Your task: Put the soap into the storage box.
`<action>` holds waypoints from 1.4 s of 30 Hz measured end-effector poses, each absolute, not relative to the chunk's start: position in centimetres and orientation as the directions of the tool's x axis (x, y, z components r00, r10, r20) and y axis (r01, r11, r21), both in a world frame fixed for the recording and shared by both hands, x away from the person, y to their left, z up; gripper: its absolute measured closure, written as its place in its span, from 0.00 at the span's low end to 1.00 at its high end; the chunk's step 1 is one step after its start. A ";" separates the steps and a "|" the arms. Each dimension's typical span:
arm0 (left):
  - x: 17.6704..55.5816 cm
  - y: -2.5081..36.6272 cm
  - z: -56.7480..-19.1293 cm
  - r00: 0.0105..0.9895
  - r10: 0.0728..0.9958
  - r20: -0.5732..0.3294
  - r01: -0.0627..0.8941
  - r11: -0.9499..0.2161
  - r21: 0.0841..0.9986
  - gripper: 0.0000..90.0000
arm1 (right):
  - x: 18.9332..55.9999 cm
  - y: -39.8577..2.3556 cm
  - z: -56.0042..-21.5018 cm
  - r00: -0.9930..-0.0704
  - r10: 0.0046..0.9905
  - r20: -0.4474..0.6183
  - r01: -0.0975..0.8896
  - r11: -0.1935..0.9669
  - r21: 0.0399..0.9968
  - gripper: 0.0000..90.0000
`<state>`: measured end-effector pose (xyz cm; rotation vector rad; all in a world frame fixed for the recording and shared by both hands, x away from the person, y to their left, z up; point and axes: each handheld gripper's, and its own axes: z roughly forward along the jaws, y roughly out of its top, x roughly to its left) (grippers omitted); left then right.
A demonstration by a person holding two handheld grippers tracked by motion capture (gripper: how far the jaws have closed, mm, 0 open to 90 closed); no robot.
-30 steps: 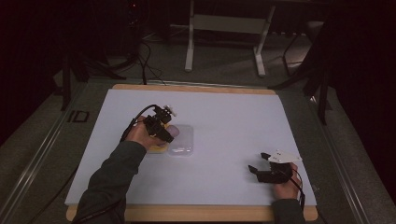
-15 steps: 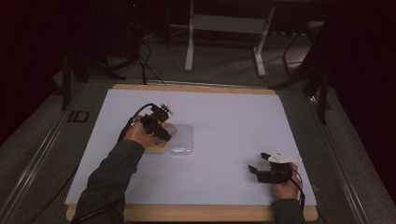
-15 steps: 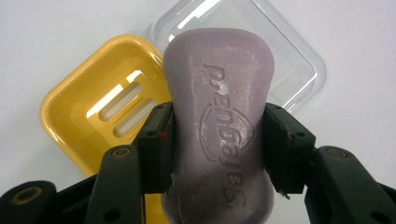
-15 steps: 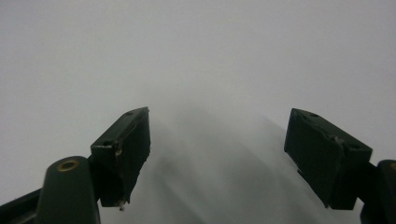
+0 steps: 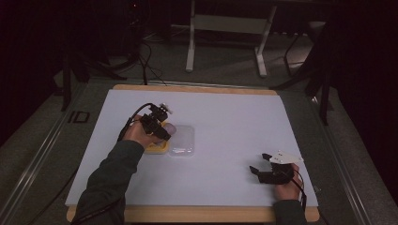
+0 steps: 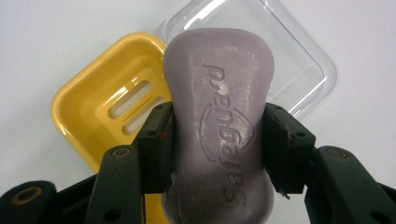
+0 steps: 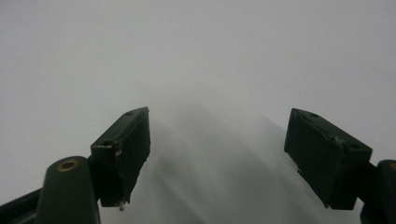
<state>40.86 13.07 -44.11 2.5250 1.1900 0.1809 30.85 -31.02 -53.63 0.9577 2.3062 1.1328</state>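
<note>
1. My left gripper has its jaws clamped on a purple soap bar, one pad pressed against each long side at the bar's narrow waist.
2. The bar runs straight out ahead between the jaws, its stamped lettering facing up toward me, and it sticks out well past the tips.
3. Beneath the bar and off to the left of my jaws lies a yellow soap dish with slots in its floor; the bar hangs over it, and I cannot tell whether they touch.
4. Ahead of the jaws and to their right lies a clear plastic lid, just beside the dish, its near edge hidden under the bar.
5. In the high view my left gripper sits over the dish with the lid beside it on the white desk.
6. My right gripper has its jaws spread wide with nothing between them, only bare desk ahead.
7. In the high view it rests low at the near edge, well apart from the soap.
</note>
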 end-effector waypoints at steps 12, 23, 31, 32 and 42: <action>41.1 14.0 -44.4 0.614 0.789 -0.030 0.745 -0.566 0.353 0.55 | 30.8 -31.0 -53.6 -0.686 0.725 -0.052 0.403 0.439 0.803 0.25; 41.4 14.5 -44.9 0.592 0.805 -0.039 0.765 -0.545 0.343 0.55 | 30.8 -31.0 -53.6 -0.686 0.726 -0.052 0.403 0.439 0.803 0.25; 41.6 15.1 -45.4 0.572 0.819 -0.047 0.781 -0.526 0.336 0.55 | 30.8 -31.0 -53.6 -0.686 0.726 -0.050 0.404 0.437 0.803 0.25; 41.7 15.1 -45.5 0.567 0.822 -0.049 0.785 -0.521 0.337 0.55 | 30.8 -31.0 -53.6 -0.686 0.726 -0.050 0.404 0.438 0.803 0.25; 42.0 15.8 -46.2 0.544 0.837 -0.057 0.804 -0.501 0.321 0.55 | 30.8 -31.0 -53.6 -0.686 0.726 -0.052 0.403 0.439 0.803 0.25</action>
